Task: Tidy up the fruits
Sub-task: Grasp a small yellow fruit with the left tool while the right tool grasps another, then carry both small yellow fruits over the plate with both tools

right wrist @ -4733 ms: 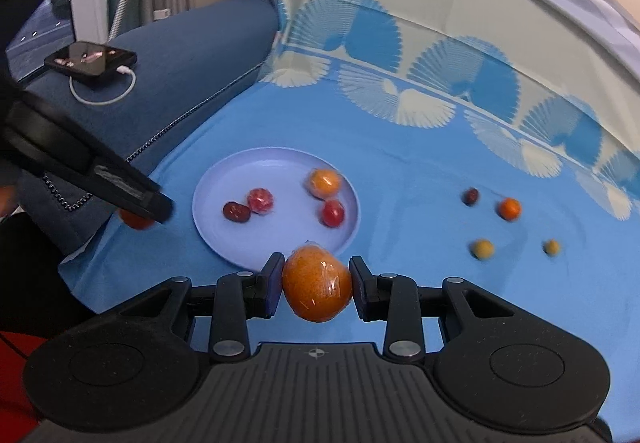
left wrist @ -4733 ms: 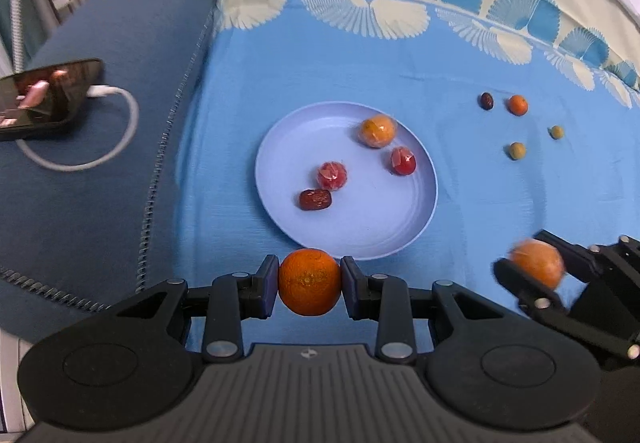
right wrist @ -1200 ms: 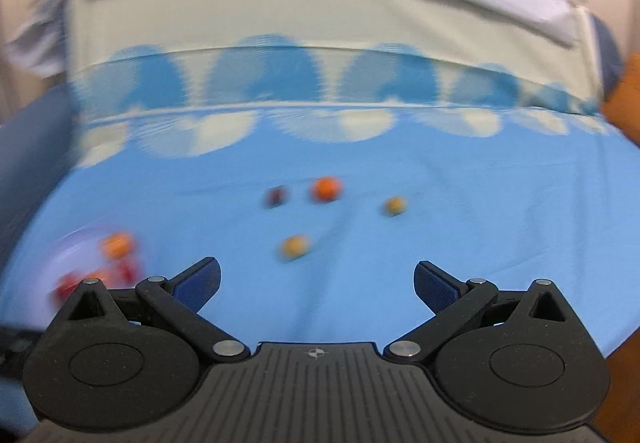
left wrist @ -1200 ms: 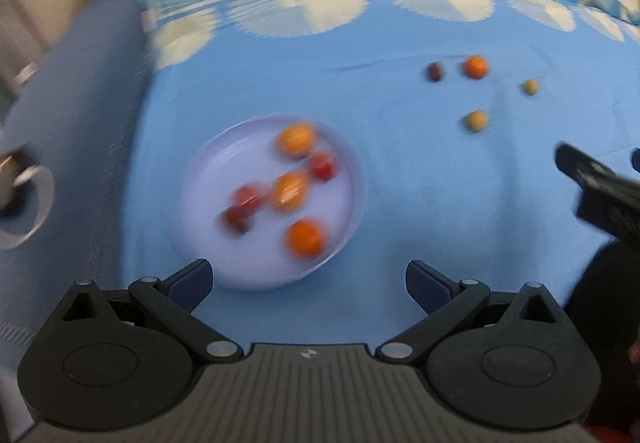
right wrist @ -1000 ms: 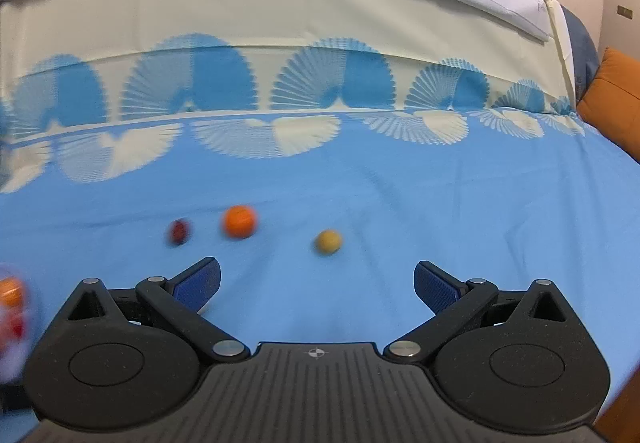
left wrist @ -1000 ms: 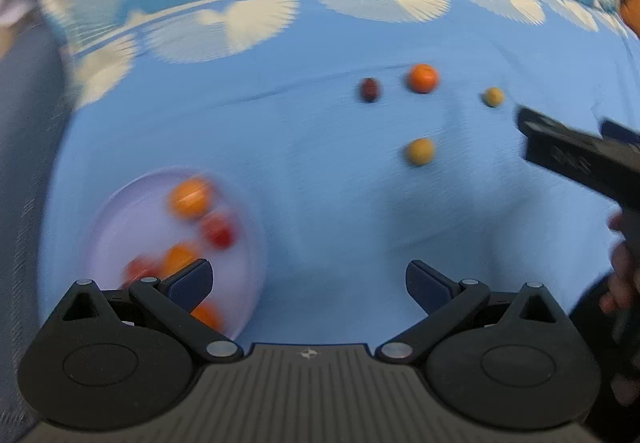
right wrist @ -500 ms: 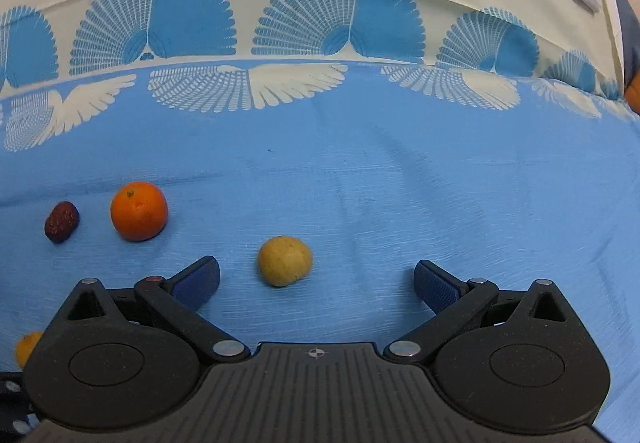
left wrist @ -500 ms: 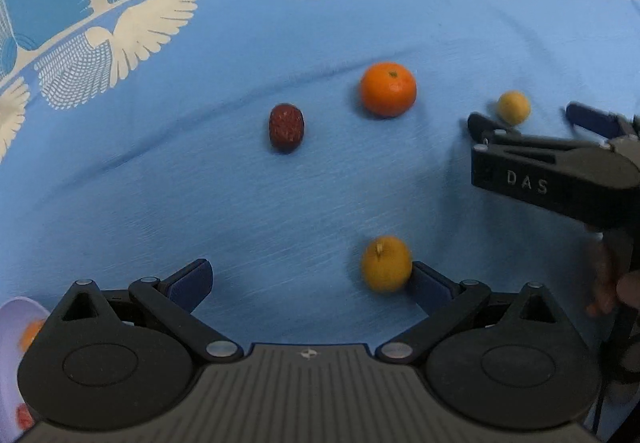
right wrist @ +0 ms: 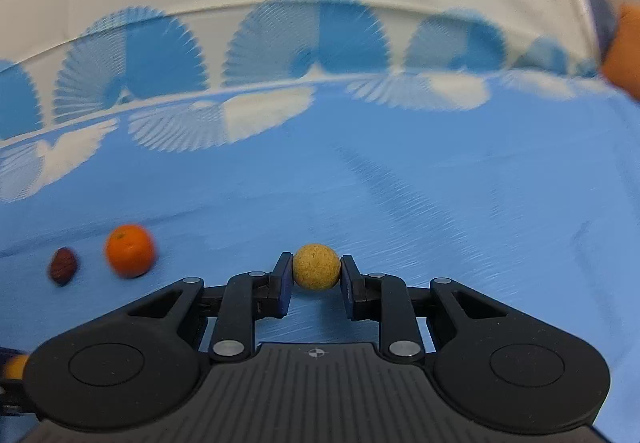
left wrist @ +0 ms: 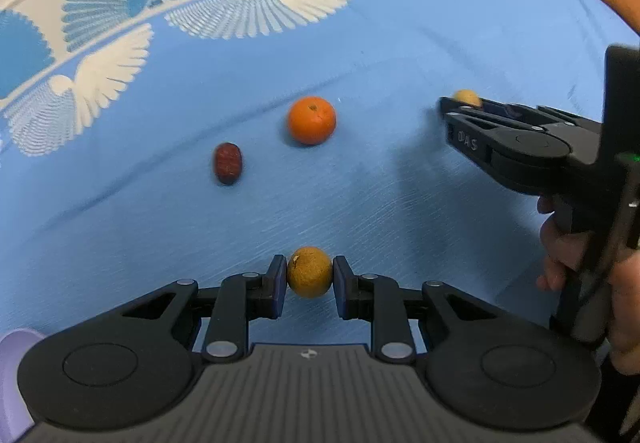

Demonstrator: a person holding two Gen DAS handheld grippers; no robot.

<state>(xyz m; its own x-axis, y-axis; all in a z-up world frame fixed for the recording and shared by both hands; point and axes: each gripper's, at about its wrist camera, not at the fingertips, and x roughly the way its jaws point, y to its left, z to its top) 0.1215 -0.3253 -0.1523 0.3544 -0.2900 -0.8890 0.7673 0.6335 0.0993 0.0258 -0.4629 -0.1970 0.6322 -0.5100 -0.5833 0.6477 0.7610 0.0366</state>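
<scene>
My left gripper (left wrist: 309, 285) is shut on a small yellow-brown fruit (left wrist: 309, 271) on the blue cloth. My right gripper (right wrist: 315, 283) is shut on a small round tan fruit (right wrist: 316, 266); it also shows in the left wrist view (left wrist: 466, 97) between the right gripper's fingers at the right. An orange tangerine (left wrist: 311, 120) and a dark red date (left wrist: 227, 162) lie on the cloth beyond my left gripper. Both also show at the left of the right wrist view, the tangerine (right wrist: 129, 251) and the date (right wrist: 62, 265).
The lilac plate's rim (left wrist: 12, 347) shows at the bottom left corner of the left wrist view. The blue cloth (left wrist: 360, 203) with white and blue fan patterns covers the surface. An orange cushion (right wrist: 624, 47) sits at the far right.
Both grippers were open and have closed, the left on the yellow-brown fruit and the right on the tan fruit. Before that both had moved right, away from the plate.
</scene>
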